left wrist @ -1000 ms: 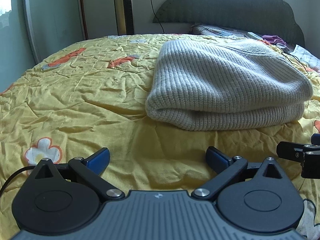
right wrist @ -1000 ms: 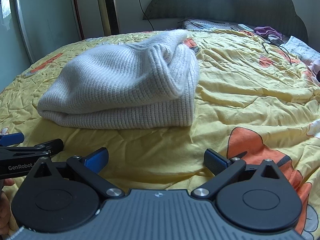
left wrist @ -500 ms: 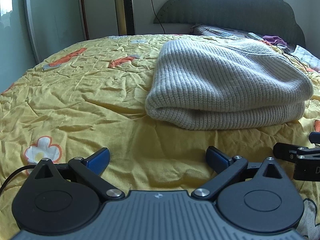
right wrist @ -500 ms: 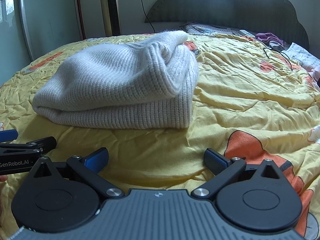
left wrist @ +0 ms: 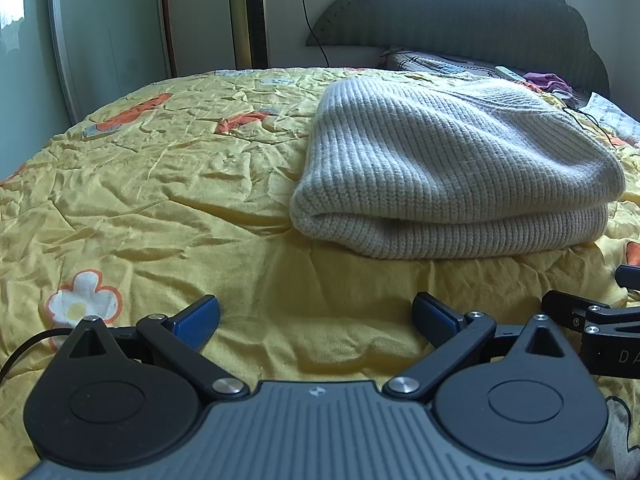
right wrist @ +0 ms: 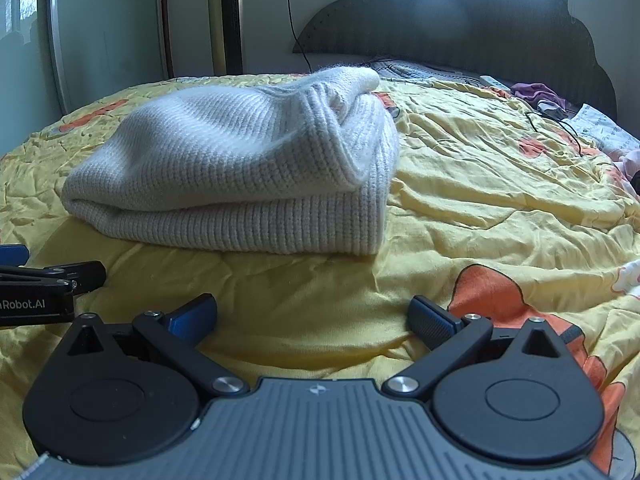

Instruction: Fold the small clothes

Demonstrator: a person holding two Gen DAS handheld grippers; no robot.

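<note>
Ribbed cream knit sweater (left wrist: pixel 452 168) lies folded on the yellow bedspread (left wrist: pixel 160 200), its doubled edge facing both grippers. The left gripper (left wrist: pixel 316 316) and right gripper (right wrist: pixel 312 314) hover near it with jaws spread and empty; bare, wrinkled bedspread stretches on either side.

Small items (right wrist: pixel 550 106) by the headboard (right wrist: pixel 460 20) are too blurred to identify.

Bed (left wrist: pixel 160 200), wrinkled yellow cover; folded knit sweater (left wrist: pixel 452 172) on it, cable (right wrist: pixel 560 128) near headboard.
</note>
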